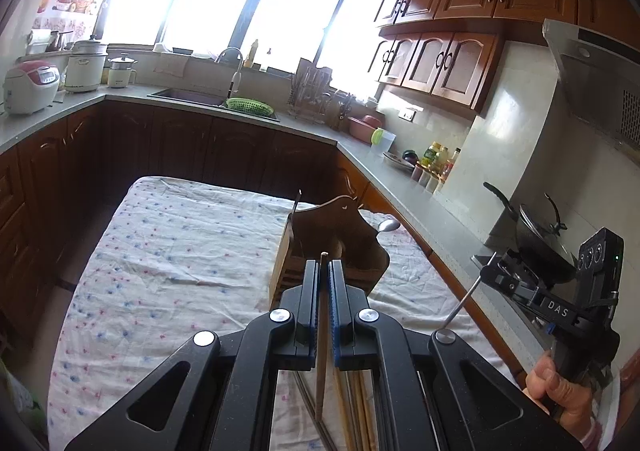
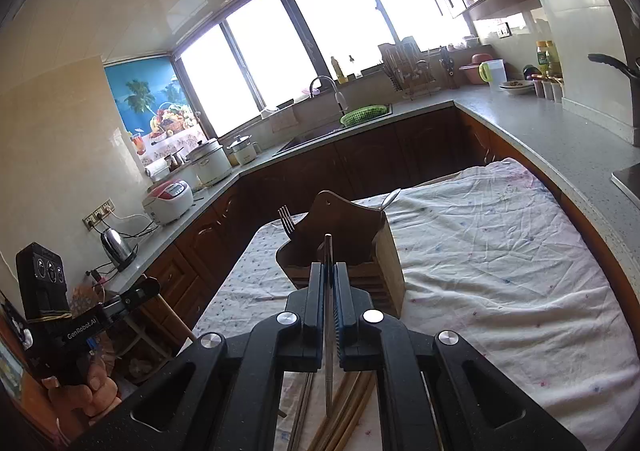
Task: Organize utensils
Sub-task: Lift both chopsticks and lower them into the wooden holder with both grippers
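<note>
Both grippers are loaded and poised short of the wooden utensil holder (image 1: 336,247), which stands on the floral cloth (image 1: 168,251) covering the table.

Left gripper (image 1: 324,271): jaws pressed together on 1 wooden chopstick (image 1: 321,351), its tip projecting just past the pads toward the holder.

Right gripper (image 2: 329,275): jaws pinching 1 thin metal utensil (image 2: 328,331), type not determinable from its edge-on view. The left wrist view shows this rod slanting down out of the right gripper.

Holder contents: 1 fork (image 2: 286,220) upright at one end, 1 spoon (image 2: 390,198) showing behind the far wall. Further chopsticks (image 2: 352,403) lie loose on the cloth beneath the grippers.

Step in hand, as judged: carry to the holder, with sorting partly done. The next move calls for raising each piece clear of the holder's tall back panel, tipping it near upright over an open compartment, then releasing. Risk: the 2 grippers converge on 1 narrow opening.
</note>
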The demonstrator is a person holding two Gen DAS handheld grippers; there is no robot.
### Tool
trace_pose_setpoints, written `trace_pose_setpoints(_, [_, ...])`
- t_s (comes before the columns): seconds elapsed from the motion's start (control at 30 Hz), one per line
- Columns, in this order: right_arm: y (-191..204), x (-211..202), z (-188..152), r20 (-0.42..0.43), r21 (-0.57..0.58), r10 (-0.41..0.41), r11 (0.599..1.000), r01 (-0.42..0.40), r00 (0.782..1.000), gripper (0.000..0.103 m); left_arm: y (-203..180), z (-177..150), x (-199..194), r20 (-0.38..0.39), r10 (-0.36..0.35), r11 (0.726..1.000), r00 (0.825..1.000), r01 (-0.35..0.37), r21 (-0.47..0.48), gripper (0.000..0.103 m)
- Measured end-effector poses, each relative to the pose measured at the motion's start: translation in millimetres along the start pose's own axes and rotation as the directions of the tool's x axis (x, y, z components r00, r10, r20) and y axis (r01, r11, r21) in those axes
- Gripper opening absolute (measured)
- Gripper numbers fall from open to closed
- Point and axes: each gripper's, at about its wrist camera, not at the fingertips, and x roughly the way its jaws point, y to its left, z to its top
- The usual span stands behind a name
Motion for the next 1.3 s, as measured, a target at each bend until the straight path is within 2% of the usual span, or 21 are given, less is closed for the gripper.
trace_pose_setpoints(0.23, [-0.5, 4.6, 12.0, 0.024, -0.007, -0.003, 1.0, 0.003, 1.0, 0.004, 3.6, 18.5, 6.6, 0.047, -0.015, 1.0, 0.999, 0.014, 0.005, 0.003])
trace_pose_setpoints(0.43, [0.7, 11.2, 41.8, 0.083, -0.031, -0.011, 0.999, 0.013, 0.997, 0.004, 3.2, 43.6, 18.3, 0.114, -0.015, 0.999, 0.993, 0.011, 0.032, 0.003])
trace_pose_setpoints(0.63, [-0.8, 21.8, 82.5, 0.181, -0.037, -0.031, 0.999, 0.038, 0.983, 0.004, 2.2, 74.6, 39.4, 0.197, -0.016, 0.999, 0.98, 0.009, 0.037, 0.003])
trace_pose_setpoints(0.8, [-2.4, 43.2, 105.6, 0.243, -0.033, -0.072, 0.996, 0.082, 0.967, 0.004, 2.0, 88.8, 72.2, 0.252, -0.005, 1.0, 0.968, -0.002, 0.028, 0.003])
trace_pose_setpoints(0.87, [-1.6, 54.9, 108.5, 0.258, -0.038, -0.083, 0.995, 0.096, 0.963, 0.004, -0.1, 86.6, 89.9, 0.271, 0.025, 0.999, 0.962, -0.037, 0.038, 0.003])
trace_pose_setpoints(1.1, [-1.0, 97.5, 97.0, 0.277, -0.092, -0.116, 0.985, 0.147, 0.954, 0.004, 5.4, 62.3, 154.6, 0.294, 0.045, 0.998, 0.955, -0.054, 0.022, 0.003])
trace_pose_setpoints(1.3, [-7.4, 124.0, 73.6, 0.229, -0.108, -0.127, 0.982, 0.155, 0.965, 0.004, 8.4, 30.6, 202.2, 0.228, 0.062, 0.997, 0.972, -0.069, 0.023, 0.003])
